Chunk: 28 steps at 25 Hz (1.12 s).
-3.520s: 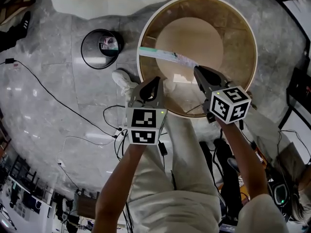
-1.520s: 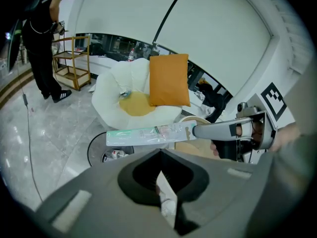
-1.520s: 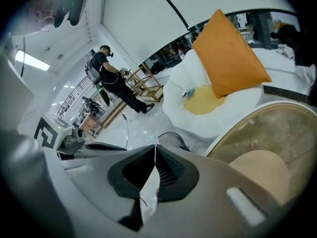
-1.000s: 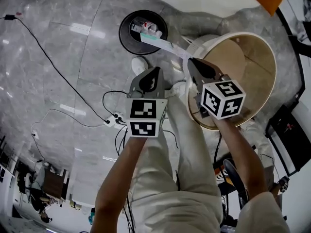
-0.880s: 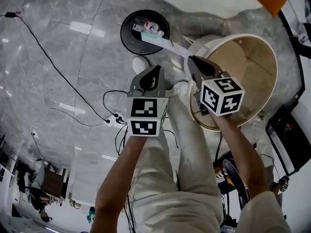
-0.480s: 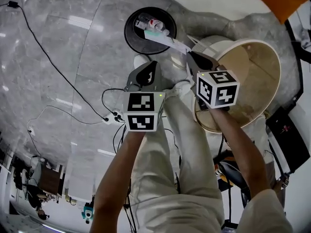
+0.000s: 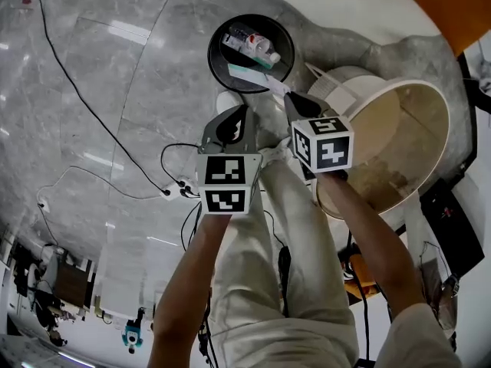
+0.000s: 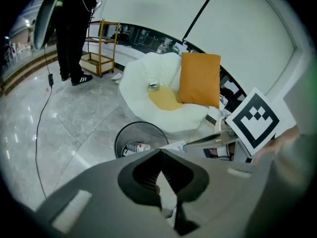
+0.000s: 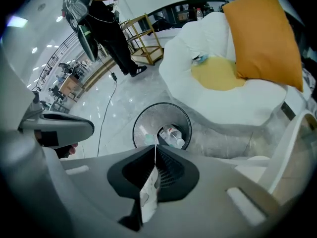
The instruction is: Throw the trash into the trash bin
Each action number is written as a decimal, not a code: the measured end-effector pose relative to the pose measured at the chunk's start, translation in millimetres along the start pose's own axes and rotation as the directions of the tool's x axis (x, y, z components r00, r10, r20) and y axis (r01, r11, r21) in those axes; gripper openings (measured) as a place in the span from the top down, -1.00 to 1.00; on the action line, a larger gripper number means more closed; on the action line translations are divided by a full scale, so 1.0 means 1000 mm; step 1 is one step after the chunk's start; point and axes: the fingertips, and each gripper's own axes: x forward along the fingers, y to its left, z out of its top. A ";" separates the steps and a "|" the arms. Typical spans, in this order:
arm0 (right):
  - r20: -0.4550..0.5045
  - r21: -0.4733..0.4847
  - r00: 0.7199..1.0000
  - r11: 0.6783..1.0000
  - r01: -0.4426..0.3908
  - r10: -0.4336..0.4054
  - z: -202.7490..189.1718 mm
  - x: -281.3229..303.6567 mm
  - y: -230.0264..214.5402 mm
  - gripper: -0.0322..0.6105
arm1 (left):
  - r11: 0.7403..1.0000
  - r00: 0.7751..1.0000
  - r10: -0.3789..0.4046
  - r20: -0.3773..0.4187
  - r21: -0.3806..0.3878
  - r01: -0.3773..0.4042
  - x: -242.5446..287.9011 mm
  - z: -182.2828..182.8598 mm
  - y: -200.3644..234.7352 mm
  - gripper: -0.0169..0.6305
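Observation:
The black mesh trash bin stands on the grey floor with a plastic bottle inside. My right gripper is shut on a long thin white and teal wrapper, whose free end reaches over the bin's near rim. In the right gripper view the wrapper stands pinched between the jaws, and the bin lies just beyond them. My left gripper hangs beside the right one, shut with nothing in it. From the left gripper view the bin shows ahead.
A large round wooden tub with a pale rim sits right of the bin. Cables trail over the floor at the left. A white cushion with an orange pillow lies behind the bin. A person in black stands farther off.
Both grippers have sunk toward the floor and closer to the bin. The right one still pinches the wrapper, whose free end has slid from over the bin's middle to its near rim.

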 end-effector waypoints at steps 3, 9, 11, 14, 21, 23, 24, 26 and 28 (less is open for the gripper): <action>-0.012 0.003 1.000 1.000 0.014 -0.014 -0.007 0.012 0.002 0.79 | 1.000 1.000 0.001 -0.004 -0.006 -0.001 0.004 -0.008 0.006 0.94; -0.055 -0.030 0.998 0.999 0.029 -0.031 -0.023 0.041 0.007 0.79 | 1.000 1.000 0.006 -0.011 -0.022 -0.006 0.009 -0.020 0.017 0.95; -0.072 -0.049 0.997 0.998 0.026 -0.030 -0.026 0.052 0.011 0.79 | 1.000 1.000 0.007 -0.011 -0.029 -0.008 0.010 -0.022 0.022 0.94; -0.084 -0.057 0.996 0.998 0.022 -0.027 -0.029 0.069 0.017 0.79 | 0.999 1.000 0.010 -0.013 -0.033 -0.011 0.011 -0.025 0.029 0.94; -0.099 -0.039 0.995 0.999 0.011 -0.015 -0.031 0.101 0.027 0.78 | 0.999 1.000 0.019 -0.018 -0.042 -0.020 0.009 -0.040 0.038 0.94; -0.110 -0.034 0.994 0.999 0.008 -0.012 -0.033 0.109 0.028 0.78 | 0.999 1.000 0.021 -0.021 -0.046 -0.022 0.009 -0.045 0.040 0.94; -0.115 -0.038 0.993 0.999 0.005 -0.009 -0.033 0.112 0.029 0.77 | 0.999 1.000 0.021 -0.022 -0.047 -0.022 0.009 -0.047 0.041 0.94; -0.122 -0.038 0.992 0.999 -0.011 0.007 -0.035 0.117 0.031 0.76 | 0.999 0.999 0.020 -0.026 -0.048 -0.021 0.009 -0.050 0.042 0.94; -0.124 -0.024 0.992 1.000 -0.020 0.017 -0.036 0.116 0.031 0.66 | 0.999 0.999 0.017 -0.029 -0.046 -0.018 0.009 -0.051 0.041 0.94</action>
